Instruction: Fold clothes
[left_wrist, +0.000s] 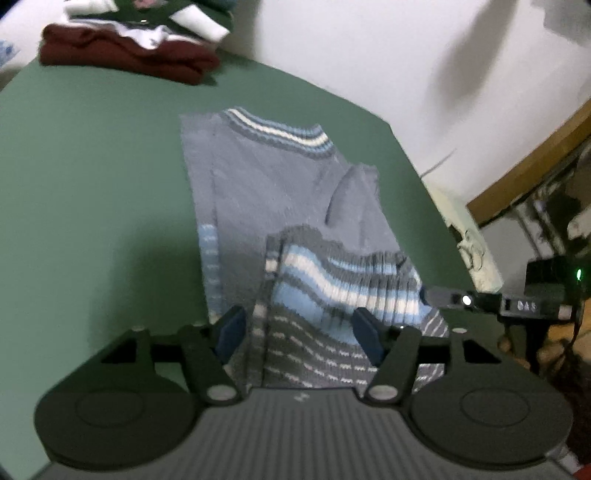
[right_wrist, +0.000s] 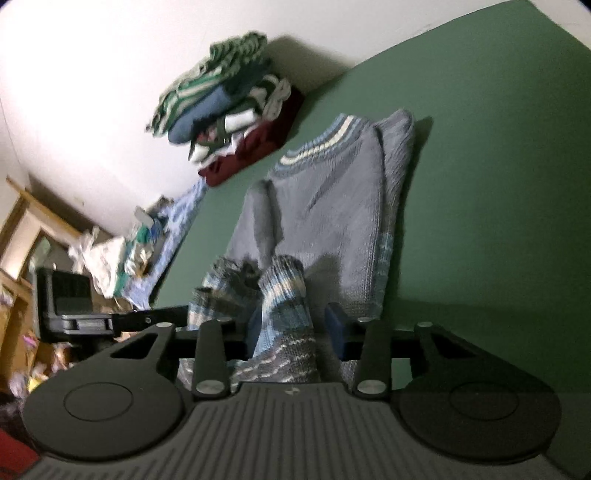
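- Lying on the green table (left_wrist: 92, 177), the grey-blue sweater (left_wrist: 266, 184) has its sides folded in and its striped collar (left_wrist: 280, 131) at the far end.
- The striped hem (left_wrist: 332, 280) is lifted and bunched over the body.
- The left gripper (left_wrist: 299, 332) has its jaws spread, with the hem between them.
- The right gripper (right_wrist: 295, 328) is also spread around a roll of the hem.
- A pile of folded clothes (right_wrist: 236, 125) sits at the far corner.

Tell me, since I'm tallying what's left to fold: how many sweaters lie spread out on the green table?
1: the grey-blue sweater mid-table, hem lifted. Others sit folded in the corner pile.
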